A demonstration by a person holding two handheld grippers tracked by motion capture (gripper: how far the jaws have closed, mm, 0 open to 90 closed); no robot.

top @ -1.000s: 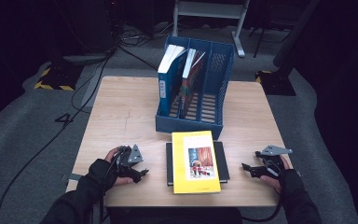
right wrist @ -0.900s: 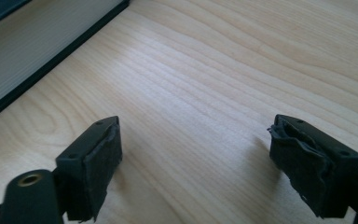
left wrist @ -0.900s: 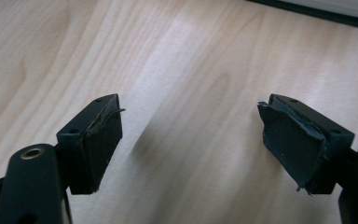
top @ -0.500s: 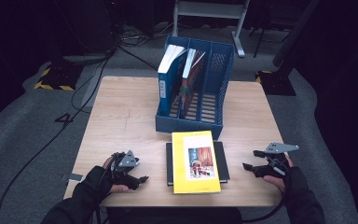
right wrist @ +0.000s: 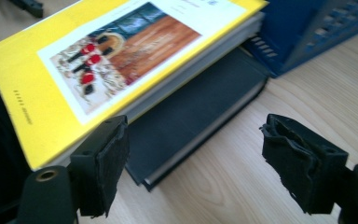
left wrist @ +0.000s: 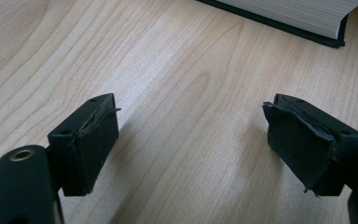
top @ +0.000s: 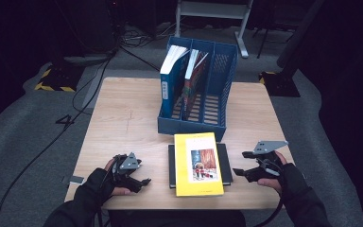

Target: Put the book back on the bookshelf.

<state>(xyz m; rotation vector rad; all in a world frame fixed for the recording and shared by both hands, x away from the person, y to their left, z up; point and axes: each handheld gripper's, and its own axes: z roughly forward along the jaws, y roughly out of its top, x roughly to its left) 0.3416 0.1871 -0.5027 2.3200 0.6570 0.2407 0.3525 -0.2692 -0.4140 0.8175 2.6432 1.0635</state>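
- Your left gripper sits low over the light wooden table near its front edge, to the left of the stacked books and apart from them.
- In the left gripper view its two black padded fingers stand wide apart with bare wood grain between them; they have just been opening and have hold of nothing.
- Beyond those jaws, at the top of that view, you see the corner of the thick black-covered book with its pale page edges showing.
- Your right gripper is lifted off the table to the right of the books, its jaws pointing toward them.
- In the right gripper view its black pads are spread wide with nothing gripped; they have just been closing a little, and only table and the lower book's edge show in the gap.
- The yellow paperback with the framed red picture on its cover lies flat on top of the black book, near the front middle of the table, between your two hands.
- The yellow book overhangs the black one toward you, while the black one sticks out at both sides.
- Just behind the stack stands a blue plastic slotted file rack, with a blue-spined book and a red-covered book upright in its left compartments.
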